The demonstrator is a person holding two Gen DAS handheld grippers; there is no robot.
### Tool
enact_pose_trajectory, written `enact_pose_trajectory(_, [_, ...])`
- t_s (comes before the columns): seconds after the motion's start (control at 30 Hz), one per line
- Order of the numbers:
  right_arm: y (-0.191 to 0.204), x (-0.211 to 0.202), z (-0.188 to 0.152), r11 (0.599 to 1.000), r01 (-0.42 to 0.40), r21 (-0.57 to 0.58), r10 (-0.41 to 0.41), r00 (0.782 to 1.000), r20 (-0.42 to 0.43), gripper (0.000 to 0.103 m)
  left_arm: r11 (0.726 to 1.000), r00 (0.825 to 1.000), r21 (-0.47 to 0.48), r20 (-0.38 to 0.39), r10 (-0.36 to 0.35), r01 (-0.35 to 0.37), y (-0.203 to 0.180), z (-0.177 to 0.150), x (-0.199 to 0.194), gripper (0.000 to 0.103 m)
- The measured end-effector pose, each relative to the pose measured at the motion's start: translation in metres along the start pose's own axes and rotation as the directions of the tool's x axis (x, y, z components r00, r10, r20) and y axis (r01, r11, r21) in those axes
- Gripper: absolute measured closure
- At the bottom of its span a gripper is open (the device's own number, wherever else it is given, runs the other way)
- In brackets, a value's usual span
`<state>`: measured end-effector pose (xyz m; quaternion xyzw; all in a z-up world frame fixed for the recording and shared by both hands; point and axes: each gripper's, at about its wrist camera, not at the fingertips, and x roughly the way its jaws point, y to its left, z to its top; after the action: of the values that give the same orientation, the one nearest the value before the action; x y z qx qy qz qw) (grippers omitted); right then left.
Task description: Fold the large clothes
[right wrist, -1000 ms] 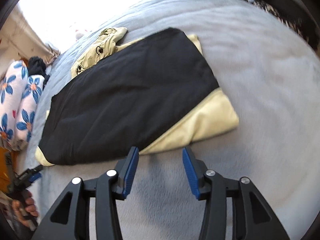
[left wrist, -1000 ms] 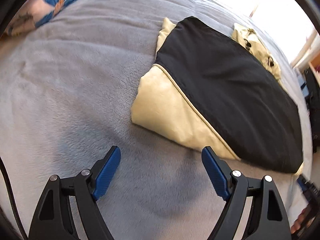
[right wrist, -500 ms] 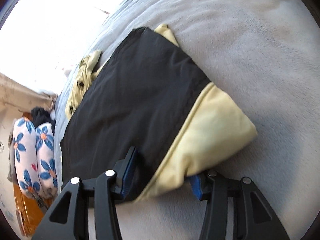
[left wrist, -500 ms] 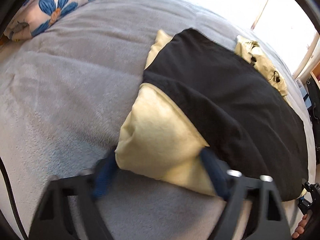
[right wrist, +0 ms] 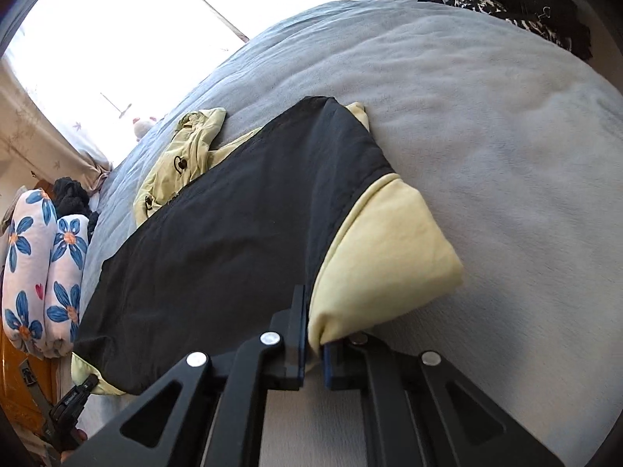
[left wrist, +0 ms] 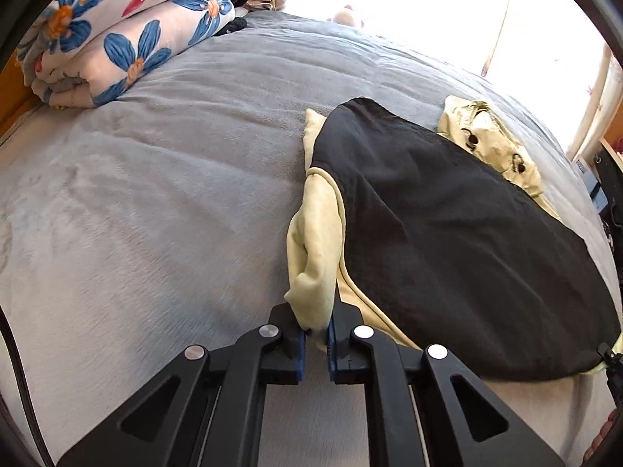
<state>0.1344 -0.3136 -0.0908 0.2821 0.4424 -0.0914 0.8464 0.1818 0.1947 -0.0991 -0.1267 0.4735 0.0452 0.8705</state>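
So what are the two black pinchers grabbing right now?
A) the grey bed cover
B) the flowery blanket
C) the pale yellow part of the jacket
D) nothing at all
C: the left gripper and the right gripper are each shut on a pale yellow corner of the jacket, which lies on the grey bed cover, while the flowery blanket sits far off, untouched.

A large black and pale-yellow jacket (left wrist: pixel 447 233) lies partly folded on the grey bed, its black panel spread flat on top and smooth. Pale-yellow fabric shows along both near corners and at the far edge, where a crumpled hood with dark toggles sticks out. The near hem is lifted off the bed at both corners, the yellow cloth bunched into narrow, raised folds there.
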Motion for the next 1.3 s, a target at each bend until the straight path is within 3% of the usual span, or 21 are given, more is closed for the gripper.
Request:
enact_pose_trajectory(0.37, [-0.013,-0.043,-0.029,0.998,0.042,-0.056,-0.046,0.997,-0.068,0.098,1.0,0.997,0.024,-0.079,-0.01,0.012,0.025,-0.041,-0.052,0.098])
enact_pose_trajectory(0.5, [-0.015,-0.035,-0.041,0.988,0.07,-0.139,-0.087,0.989,-0.12,0.096,0.999,0.993,0.045,-0.12,-0.014,0.02,0.035,-0.048,-0.043,0.096])
enact_pose_trajectory(0.57, [-0.018,-0.026,-0.044,0.981,0.095,-0.169,-0.12,0.982,-0.144,0.09,0.999,0.99,0.03,-0.137,-0.031,0.036,0.042,-0.051,-0.034,0.091])
enact_pose_trajectory(0.6, [-0.019,-0.022,-0.045,0.977,0.107,-0.187,-0.138,0.977,-0.161,0.086,0.999,0.989,0.034,-0.142,-0.027,0.032,0.043,-0.055,-0.031,0.083])
enact_pose_trajectory(0.63, [-0.019,-0.021,-0.045,0.974,0.111,-0.196,-0.147,0.974,-0.175,0.085,0.999,0.988,0.046,-0.156,0.004,0.003,0.046,-0.055,-0.027,0.068])
enact_pose_trajectory(0.7, [-0.019,-0.024,-0.044,0.973,0.111,-0.201,-0.15,0.969,-0.195,0.079,0.996,0.985,0.068,-0.16,0.072,-0.062,0.052,-0.056,-0.025,0.057])
enact_pose_trajectory(0.77, [-0.018,-0.028,-0.042,0.968,0.115,-0.224,-0.167,0.959,-0.229,0.072,0.995,0.988,0.08,-0.134,0.075,-0.065,0.059,-0.055,-0.035,0.056])
enact_pose_trajectory(0.93, [0.0,-0.047,-0.043,0.951,0.043,-0.307,-0.136,0.948,-0.288,0.072,0.99,0.994,0.103,-0.035,0.1,-0.096,0.068,-0.034,-0.064,0.048])
enact_pose_trajectory(1.03, [0.022,-0.059,-0.037,0.923,0.022,-0.385,-0.132,0.956,-0.262,0.072,0.987,0.996,0.135,0.018,0.091,-0.092,0.057,-0.012,-0.072,0.047])
enact_pose_trajectory(1.13, [0.048,-0.061,-0.02,0.891,0.037,-0.453,-0.125,0.978,-0.165,0.072,0.98,0.996,0.181,0.047,0.075,-0.082,0.034,0.01,-0.065,0.042])
enact_pose_trajectory(1.17, [0.054,-0.057,-0.015,0.885,0.049,-0.463,-0.124,0.983,-0.134,0.072,0.978,0.996,0.191,0.054,0.071,-0.08,0.024,0.018,-0.059,0.041])
enact_pose_trajectory(1.23, [0.067,-0.036,0.003,0.87,0.088,-0.485,-0.135,0.989,-0.063,0.072,0.977,0.997,0.203,0.053,0.056,-0.066,0.002,0.032,-0.04,0.026])
enact_pose_trajectory(1.3, [0.075,-0.007,0.021,0.861,0.106,-0.497,-0.138,0.99,-0.027,0.072,0.978,0.998,0.202,0.052,0.039,-0.049,-0.017,0.041,-0.021,0.025])
